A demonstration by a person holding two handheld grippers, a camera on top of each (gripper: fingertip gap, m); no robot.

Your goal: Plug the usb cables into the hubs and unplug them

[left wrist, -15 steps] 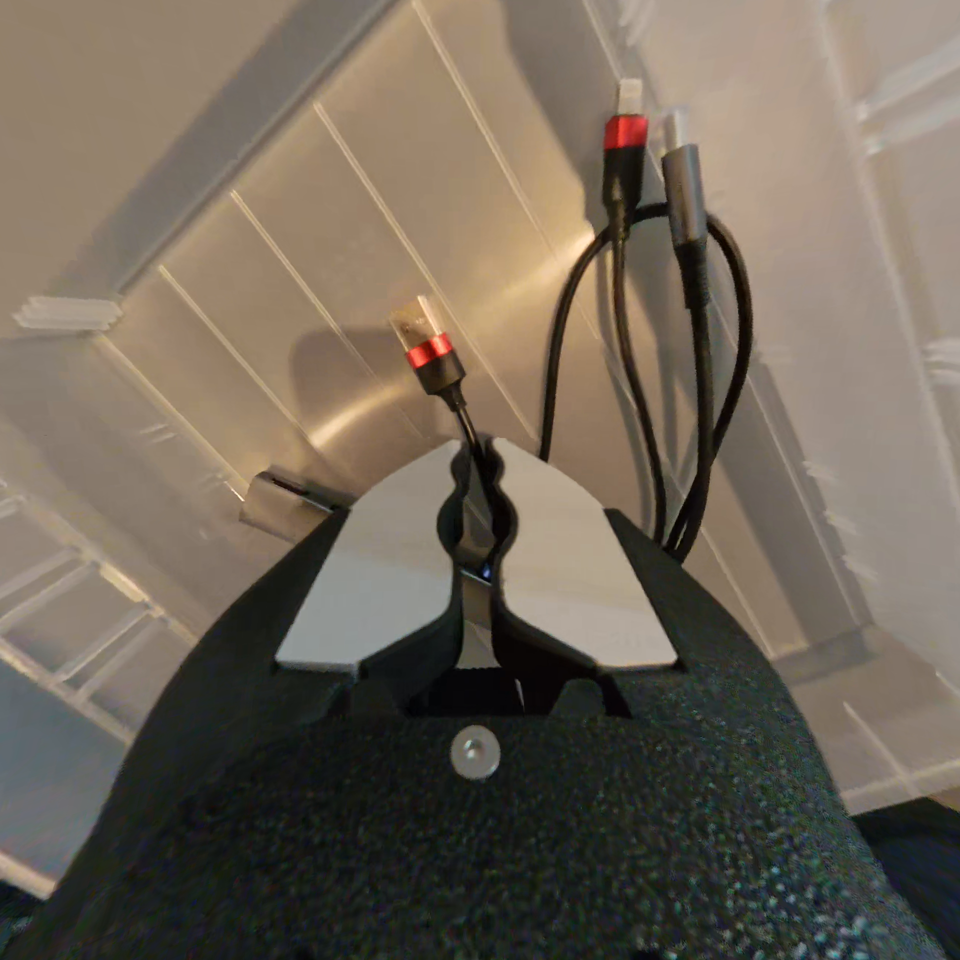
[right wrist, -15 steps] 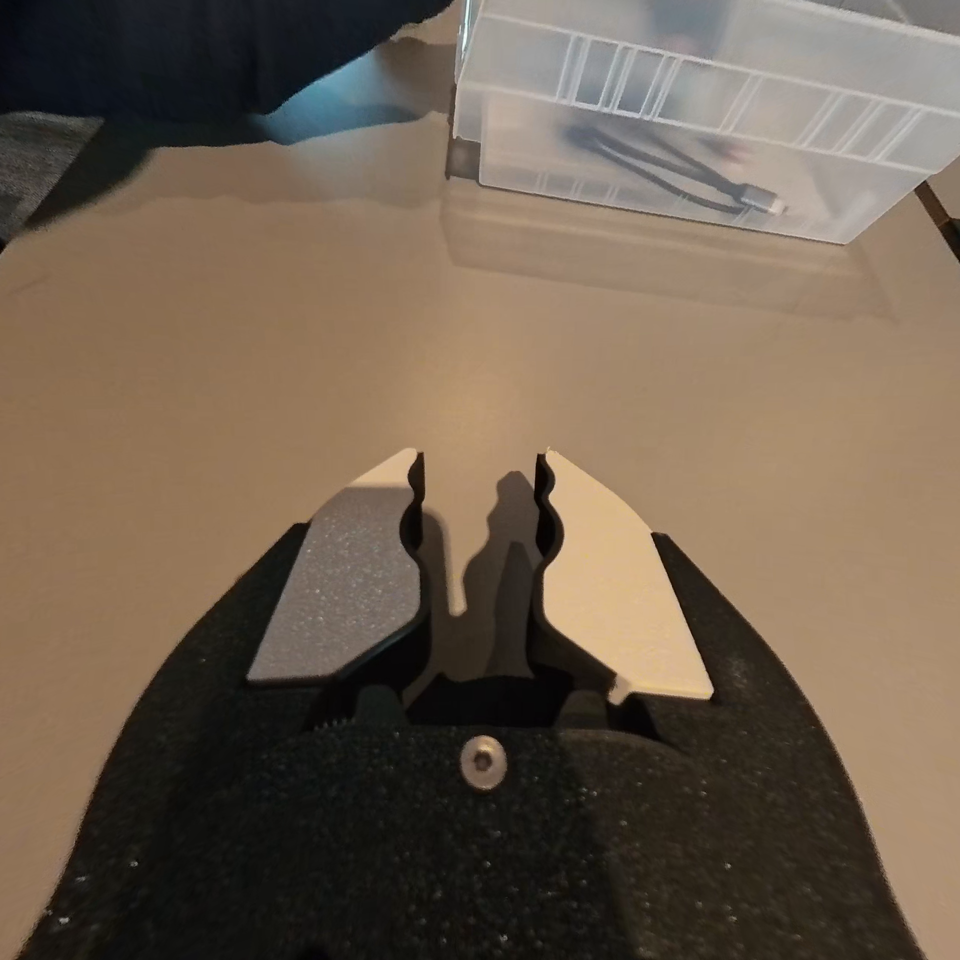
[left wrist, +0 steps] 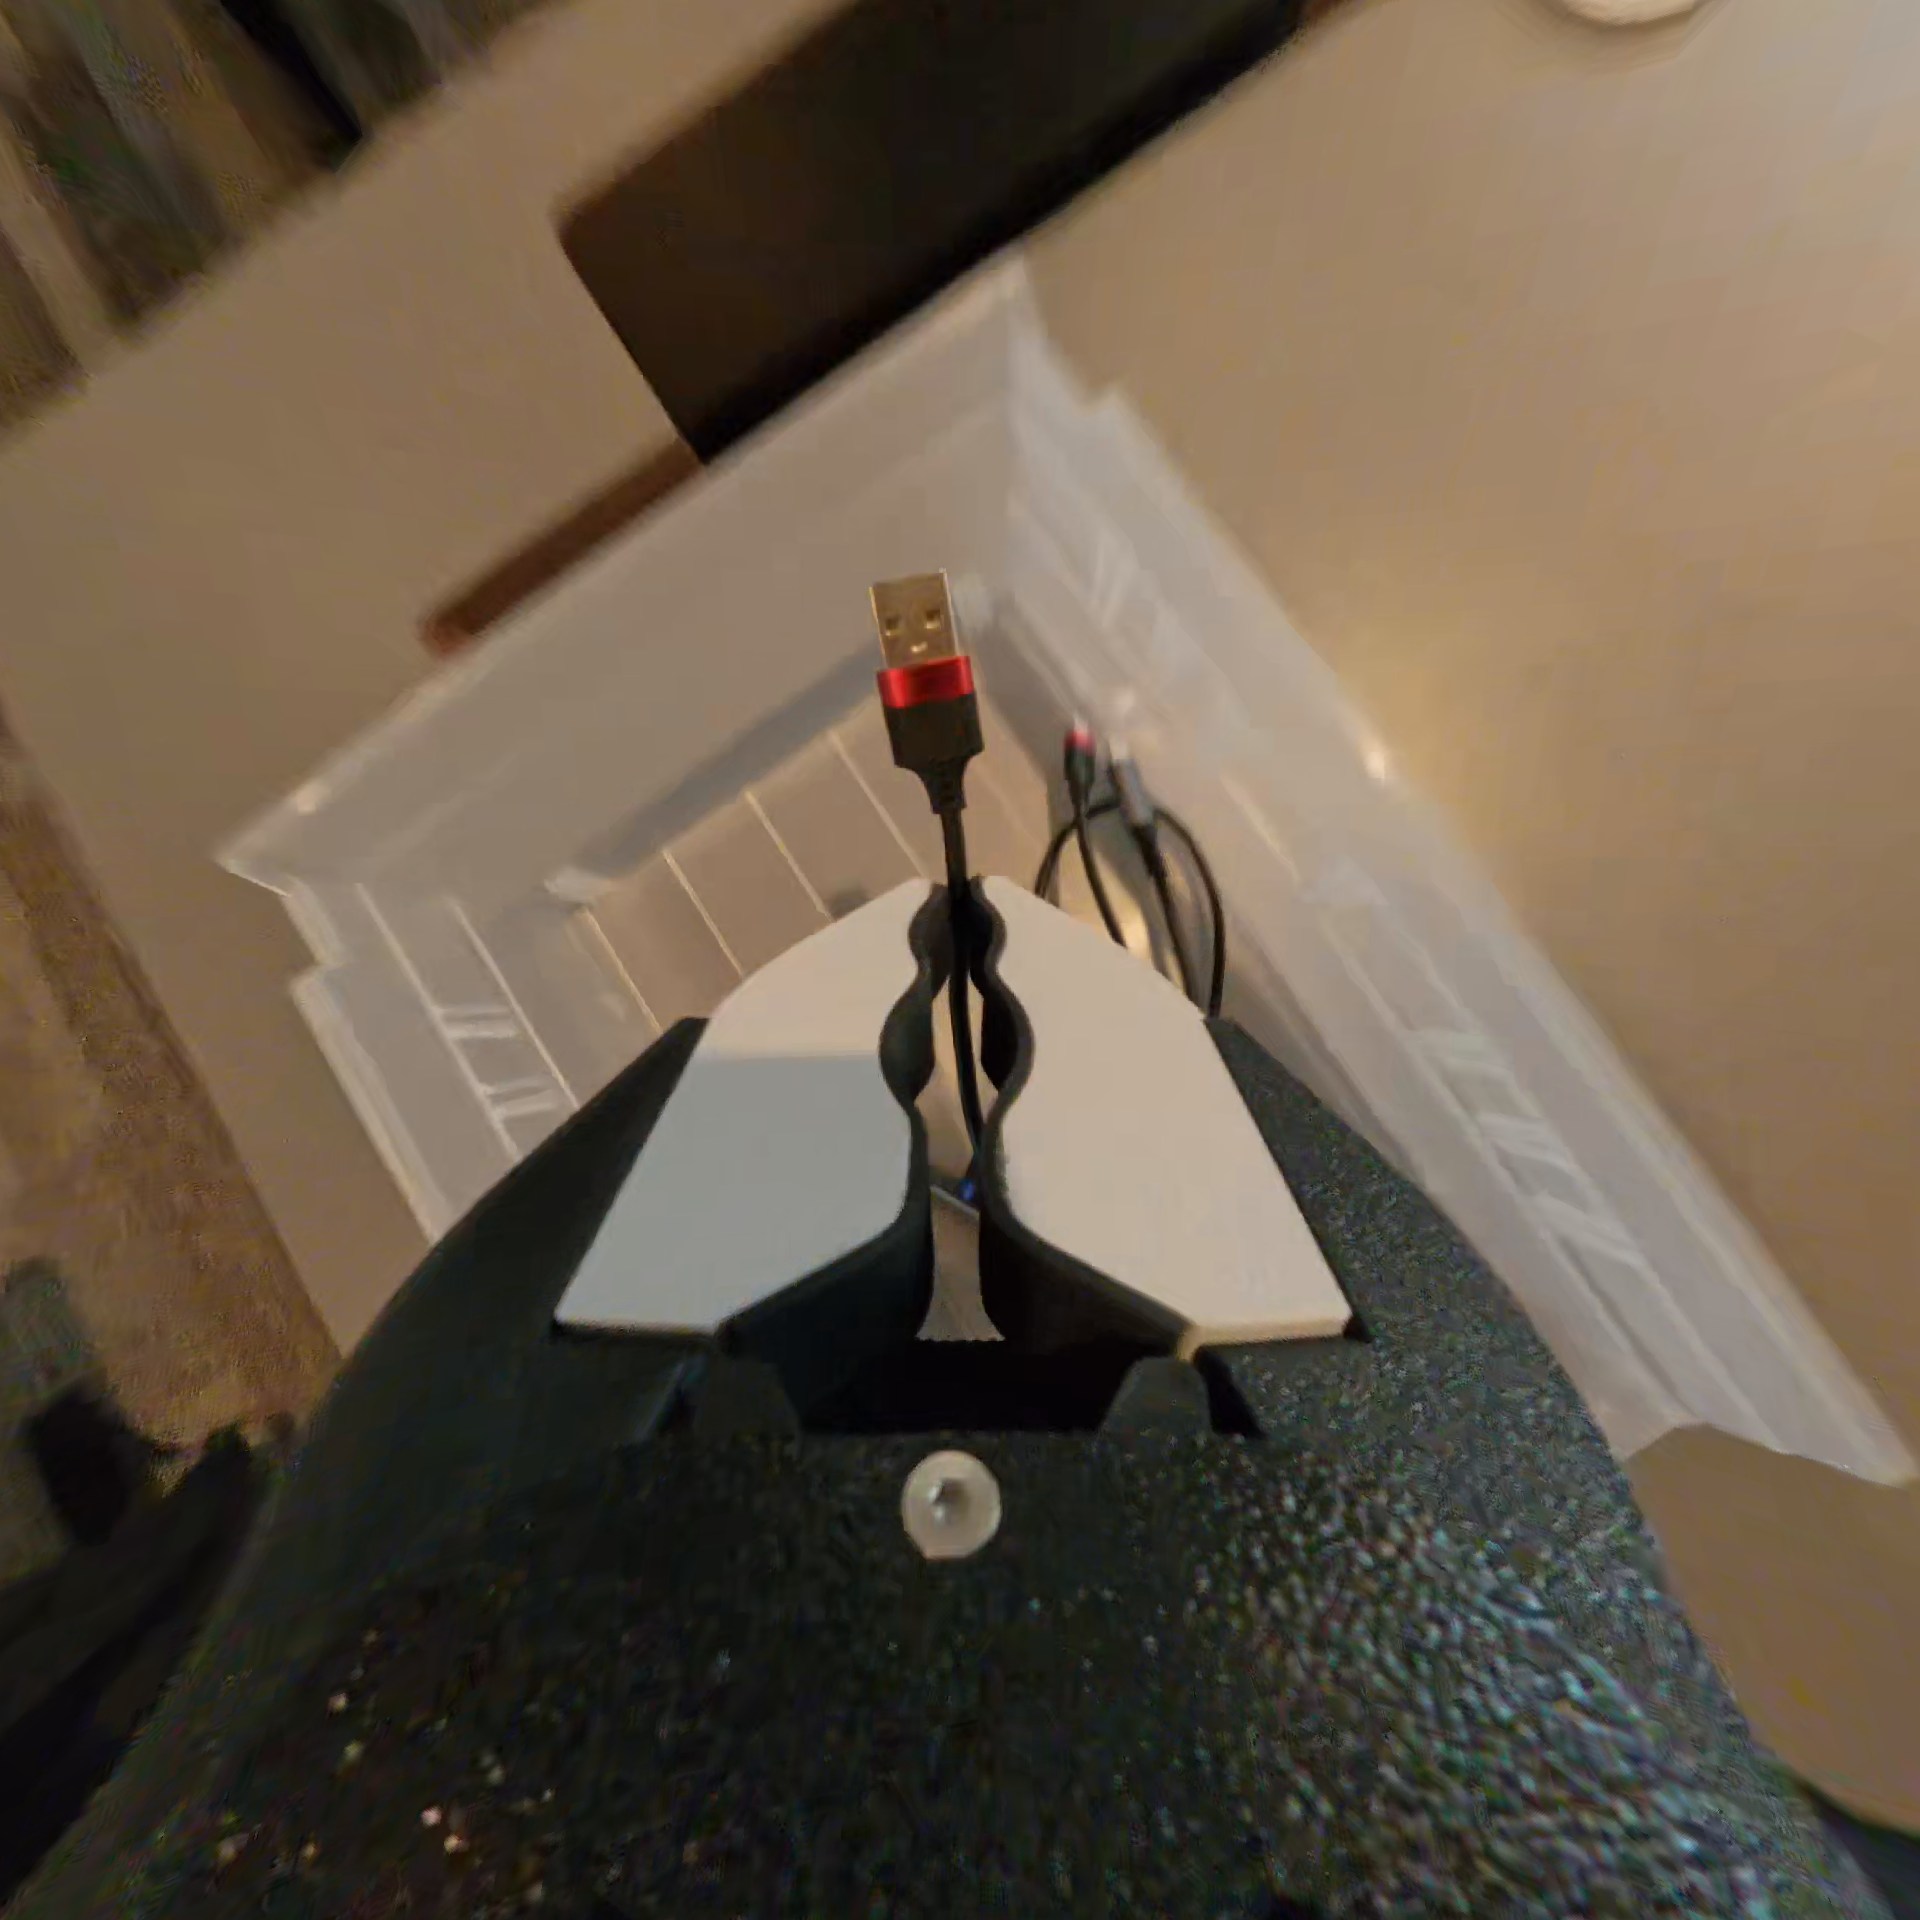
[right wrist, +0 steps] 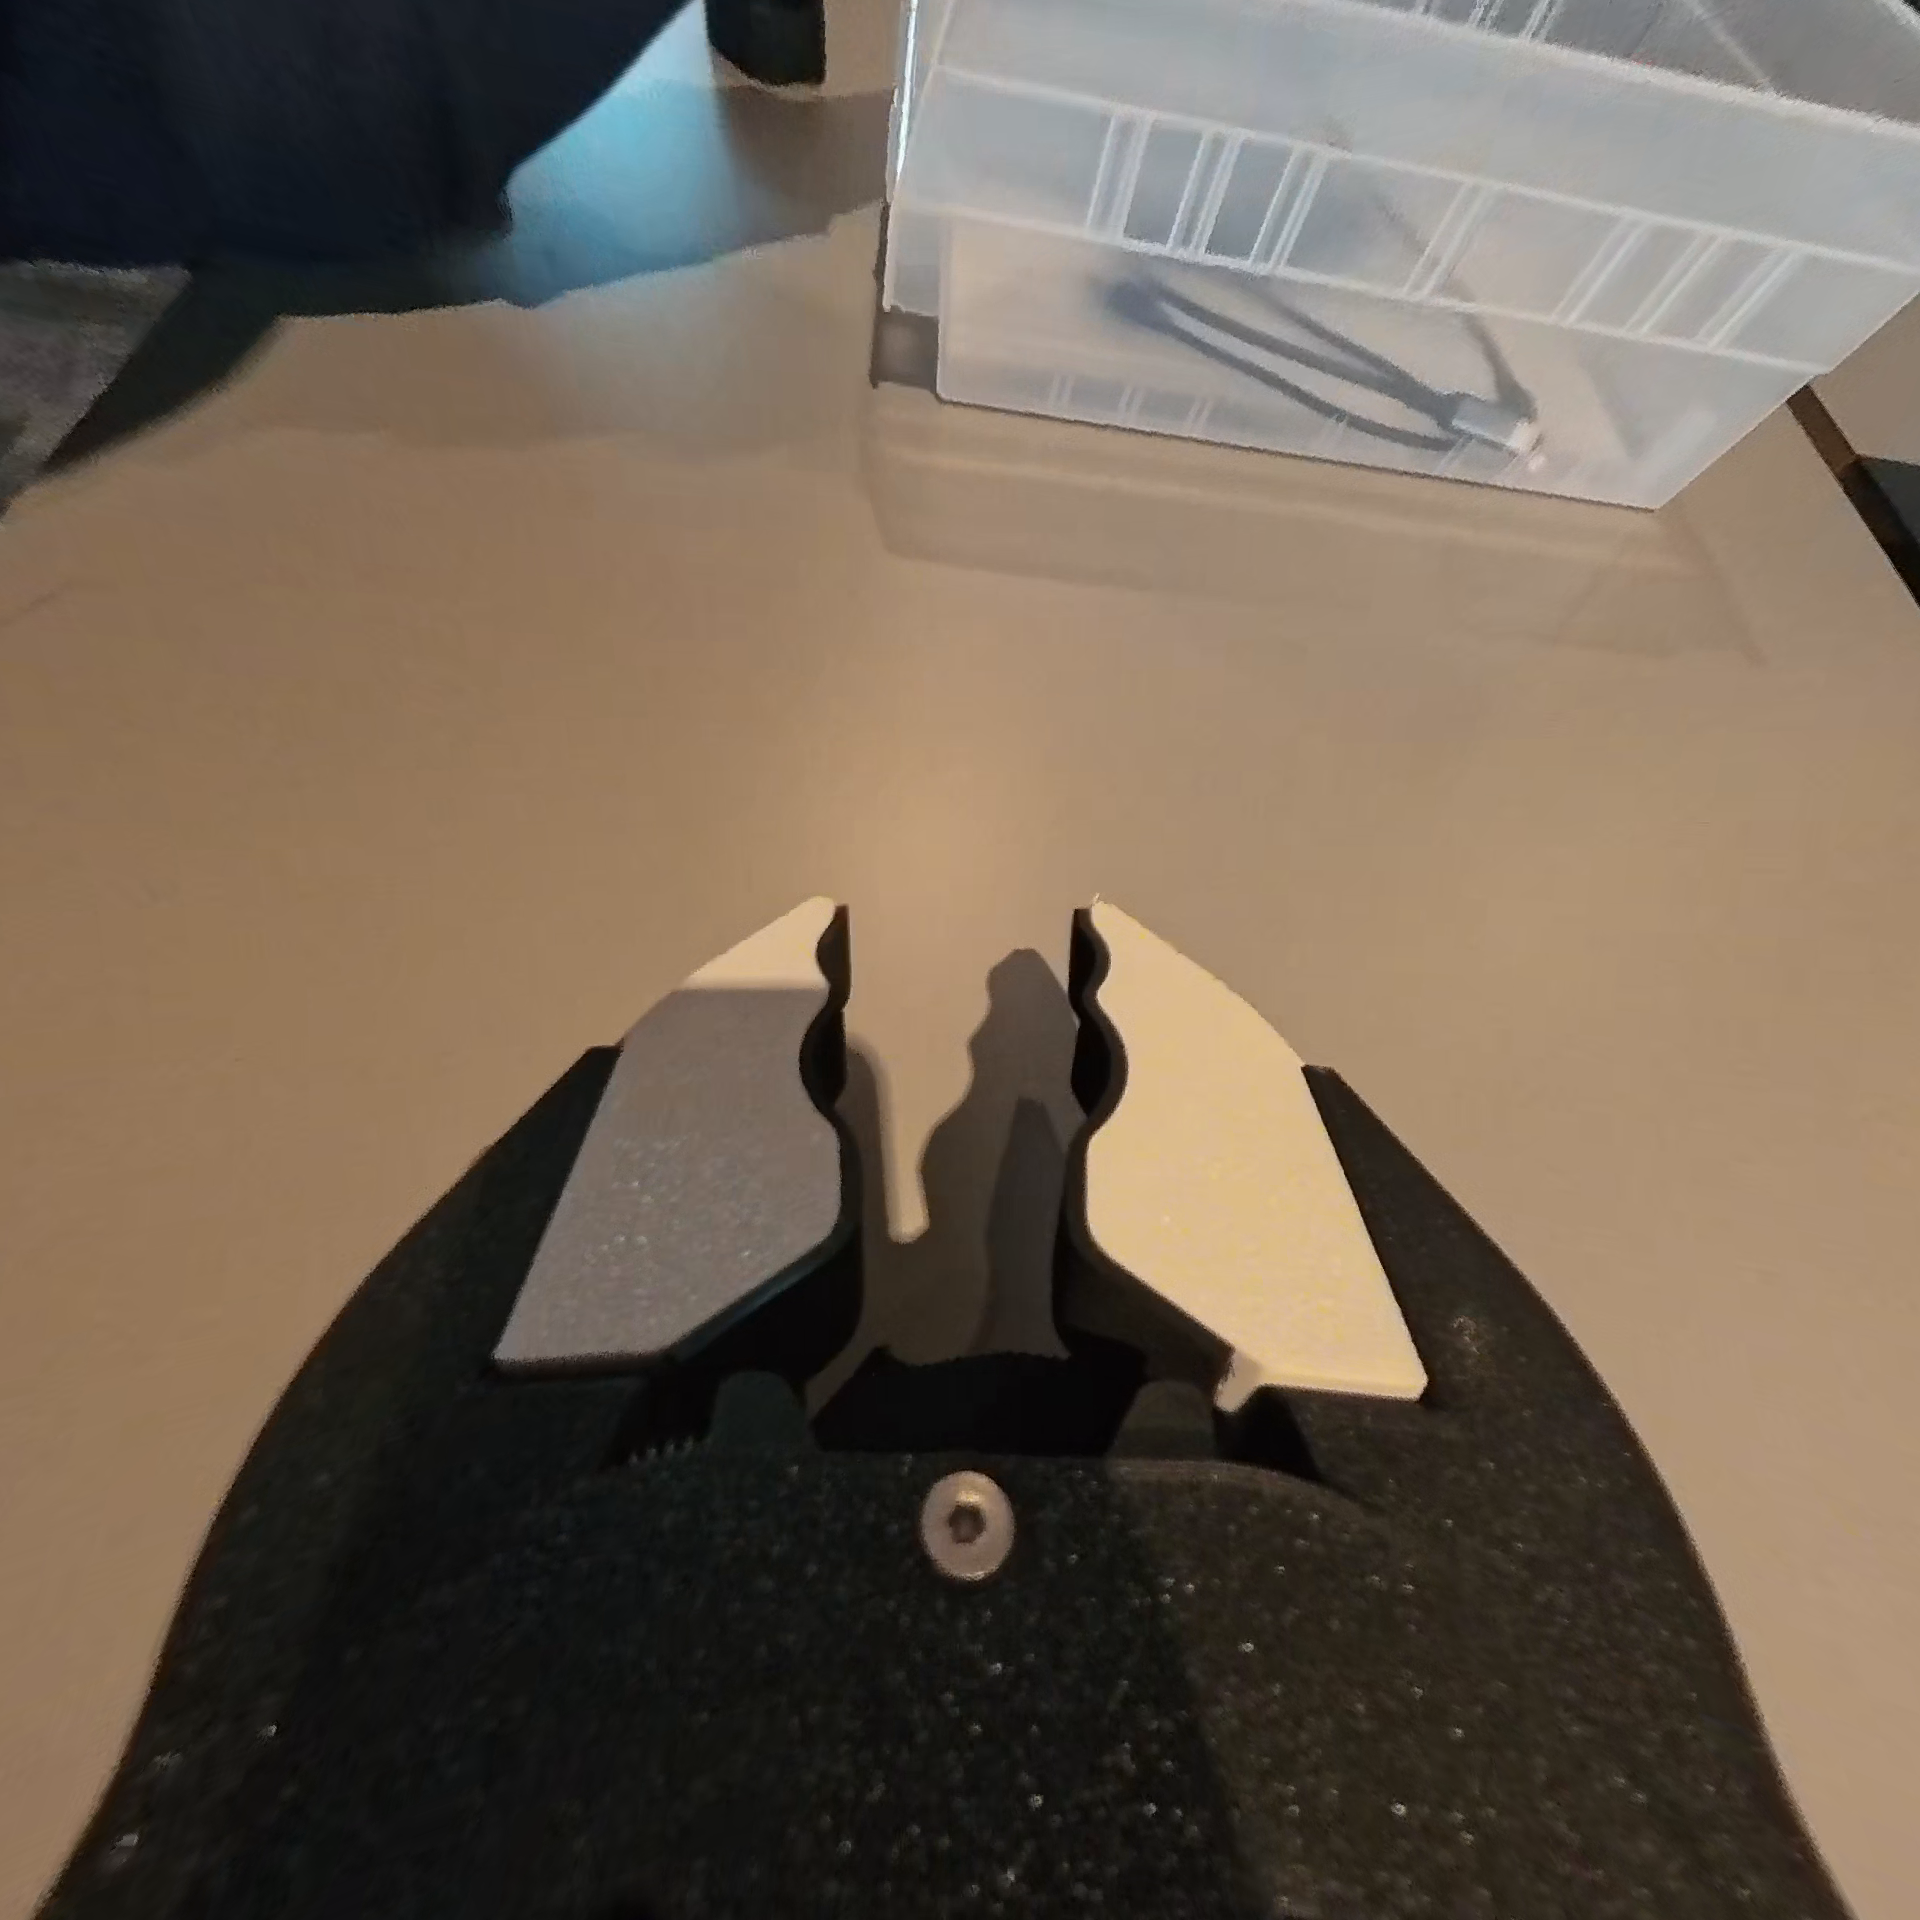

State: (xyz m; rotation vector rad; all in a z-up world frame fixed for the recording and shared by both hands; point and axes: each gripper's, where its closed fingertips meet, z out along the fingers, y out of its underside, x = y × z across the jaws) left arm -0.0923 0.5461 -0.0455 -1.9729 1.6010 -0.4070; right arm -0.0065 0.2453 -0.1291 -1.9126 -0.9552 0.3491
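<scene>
My left gripper (left wrist: 958,894) holds a black USB cable (left wrist: 958,935) pinched between its closed fingers, the red-collared plug (left wrist: 923,675) standing upright beyond the tips and above the translucent plastic bin (left wrist: 727,790). I grip the cord below the plug, which I judge leaves the metal end free to meet a port. More cables (left wrist: 1143,883) lie coiled on the bin floor, one with a red collar, one grey. My right gripper (right wrist: 961,920) hovers low over the tan table (right wrist: 520,727), fingers apart and empty, probably waiting to steady a hub. No hub shows in either view. The bin (right wrist: 1455,208) sits well ahead of it, cables dim through the wall.
</scene>
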